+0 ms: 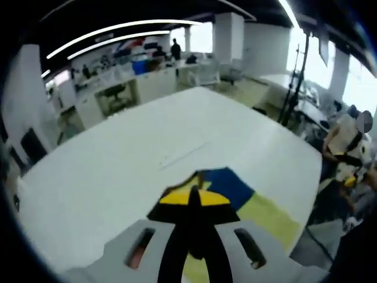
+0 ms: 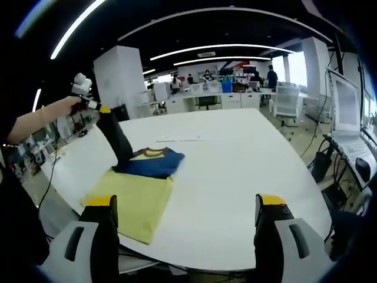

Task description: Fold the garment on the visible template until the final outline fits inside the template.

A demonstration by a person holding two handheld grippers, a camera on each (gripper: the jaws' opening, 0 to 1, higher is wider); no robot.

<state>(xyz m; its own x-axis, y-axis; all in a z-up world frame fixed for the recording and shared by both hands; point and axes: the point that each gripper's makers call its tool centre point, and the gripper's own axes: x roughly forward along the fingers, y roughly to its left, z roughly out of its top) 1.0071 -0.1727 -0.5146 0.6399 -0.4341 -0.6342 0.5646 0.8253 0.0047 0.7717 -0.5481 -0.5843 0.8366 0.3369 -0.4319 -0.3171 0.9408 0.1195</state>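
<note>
Garment (image 2: 141, 186) lay on the white table (image 2: 235, 177) near its left front edge, in the right gripper view. Its near part was yellow and spread flat, reaching almost to the table edge, and its far part was dark blue with a yellow collar, folded over onto the yellow part. I could not make out any template outline under it.

The left gripper (image 2: 125, 154) came down from a person's hand (image 2: 73, 106) at the left and touched the blue part near the collar. In the left gripper view its black, yellow-tipped jaws were pressed together at the blue cloth (image 1: 227, 184), so it was clenched on the garment (image 1: 259, 209).

The right gripper (image 2: 187, 212) was held over the near table edge with its two jaws wide apart, released, with nothing between them. It stood to the right of the garment, apart from it.

Far behind the table were office desks (image 2: 212, 100), chairs (image 2: 287, 100) and standing people (image 2: 271, 76). A white pillar (image 2: 121, 79) stood at the far left. A thin line (image 1: 182, 154) marked the table beyond the garment. No writing could be read.
</note>
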